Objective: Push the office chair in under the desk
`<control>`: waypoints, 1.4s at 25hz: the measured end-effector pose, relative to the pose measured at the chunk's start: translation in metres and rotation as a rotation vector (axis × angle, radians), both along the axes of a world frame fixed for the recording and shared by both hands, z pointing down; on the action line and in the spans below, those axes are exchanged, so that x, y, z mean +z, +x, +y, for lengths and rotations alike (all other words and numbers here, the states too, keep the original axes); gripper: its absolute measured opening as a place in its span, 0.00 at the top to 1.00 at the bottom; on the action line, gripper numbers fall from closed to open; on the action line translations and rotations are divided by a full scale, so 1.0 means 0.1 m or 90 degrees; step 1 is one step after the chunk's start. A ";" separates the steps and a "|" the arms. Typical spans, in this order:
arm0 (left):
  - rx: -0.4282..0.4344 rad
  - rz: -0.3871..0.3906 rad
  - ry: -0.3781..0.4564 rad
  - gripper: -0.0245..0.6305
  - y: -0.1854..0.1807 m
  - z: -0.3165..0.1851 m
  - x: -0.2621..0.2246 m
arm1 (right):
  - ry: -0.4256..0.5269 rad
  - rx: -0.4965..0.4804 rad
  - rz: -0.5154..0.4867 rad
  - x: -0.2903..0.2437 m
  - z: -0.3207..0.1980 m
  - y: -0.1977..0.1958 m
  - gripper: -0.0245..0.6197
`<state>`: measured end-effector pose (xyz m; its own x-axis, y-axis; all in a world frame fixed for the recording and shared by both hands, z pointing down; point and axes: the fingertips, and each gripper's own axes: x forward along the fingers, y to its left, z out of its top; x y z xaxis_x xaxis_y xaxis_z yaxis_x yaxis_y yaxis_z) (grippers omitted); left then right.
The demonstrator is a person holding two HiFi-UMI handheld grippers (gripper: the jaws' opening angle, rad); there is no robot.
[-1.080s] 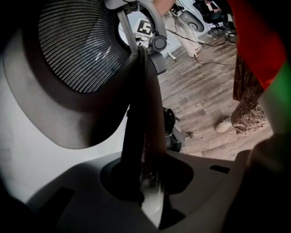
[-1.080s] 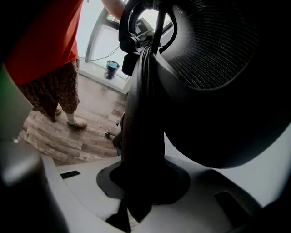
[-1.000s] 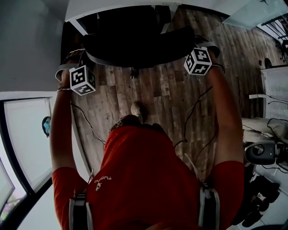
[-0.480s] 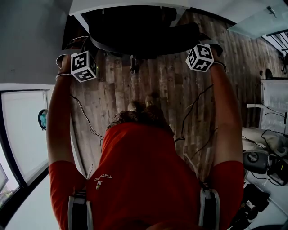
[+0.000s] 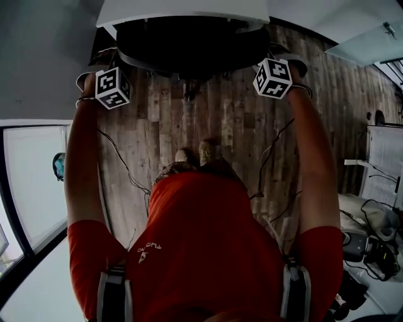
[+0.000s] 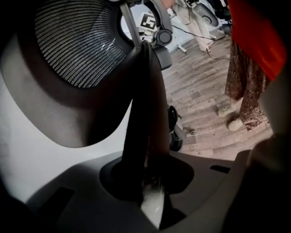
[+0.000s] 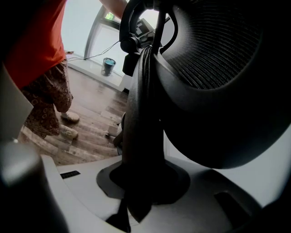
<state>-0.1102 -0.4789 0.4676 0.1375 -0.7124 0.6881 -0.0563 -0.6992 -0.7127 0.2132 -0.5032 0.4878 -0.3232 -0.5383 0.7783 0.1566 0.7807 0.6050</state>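
The black office chair (image 5: 189, 44) stands at the top of the head view, its seat mostly hidden beneath the white desk (image 5: 182, 11). My left gripper (image 5: 106, 66) grips the left edge of the mesh backrest and my right gripper (image 5: 284, 58) the right edge. In the left gripper view the dark backrest edge (image 6: 145, 104) runs down between the jaws of the left gripper (image 6: 146, 184); those jaws have just been opening slightly with the edge still between them. In the right gripper view the other backrest edge (image 7: 143, 104) is clamped in the right gripper (image 7: 138, 184).
Wood-plank floor (image 5: 233, 119) lies behind the chair, with my feet (image 5: 195, 153) on it and cables (image 5: 271, 151) trailing from the grippers. A glass door (image 5: 31, 182) is at the left. Boxes and gear (image 5: 371, 233) crowd the right side. A chair caster (image 5: 189, 91) shows below the backrest.
Both grippers and the chair have moved toward the desk. More of the chair is under the desktop. My feet have stepped forward after it.
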 end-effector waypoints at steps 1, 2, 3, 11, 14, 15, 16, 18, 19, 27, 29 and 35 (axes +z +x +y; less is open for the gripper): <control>-0.007 -0.001 0.004 0.83 -0.02 -0.07 0.01 | 0.000 -0.001 0.000 0.01 -0.06 -0.01 0.82; -0.014 -0.002 0.008 0.82 -0.04 -0.14 0.02 | -0.001 -0.002 0.000 0.01 -0.12 -0.03 0.82; -0.020 -0.002 0.012 0.82 -0.07 -0.22 0.03 | -0.002 -0.004 0.000 0.02 -0.18 -0.06 0.82; -0.026 -0.006 0.022 0.81 -0.27 -0.56 -0.02 | 0.006 -0.022 -0.016 -0.03 -0.39 -0.27 0.82; -0.022 -0.003 0.027 0.81 -0.31 -0.66 -0.04 | 0.009 -0.018 -0.016 -0.05 -0.46 -0.31 0.82; -0.020 -0.003 0.027 0.81 -0.32 -0.69 -0.03 | 0.008 -0.012 -0.015 -0.04 -0.48 -0.32 0.82; -0.018 -0.002 0.028 0.81 -0.32 -0.72 -0.03 | 0.005 -0.007 -0.013 -0.03 -0.51 -0.32 0.82; -0.016 -0.001 0.029 0.81 -0.35 -0.79 -0.03 | 0.000 0.003 -0.009 -0.02 -0.57 -0.34 0.82; -0.015 -0.001 0.030 0.81 -0.37 -0.83 -0.02 | -0.001 0.007 -0.008 -0.02 -0.61 -0.35 0.82; -0.008 -0.005 0.028 0.80 -0.50 -1.27 -0.01 | -0.009 0.029 -0.001 0.00 -0.99 -0.46 0.82; -0.006 -0.005 0.028 0.80 -0.53 -1.39 0.00 | -0.008 0.033 -0.001 0.01 -1.10 -0.49 0.82; 0.000 0.001 0.033 0.80 -0.50 -1.57 -0.02 | -0.012 0.035 0.005 0.01 -1.33 -0.48 0.82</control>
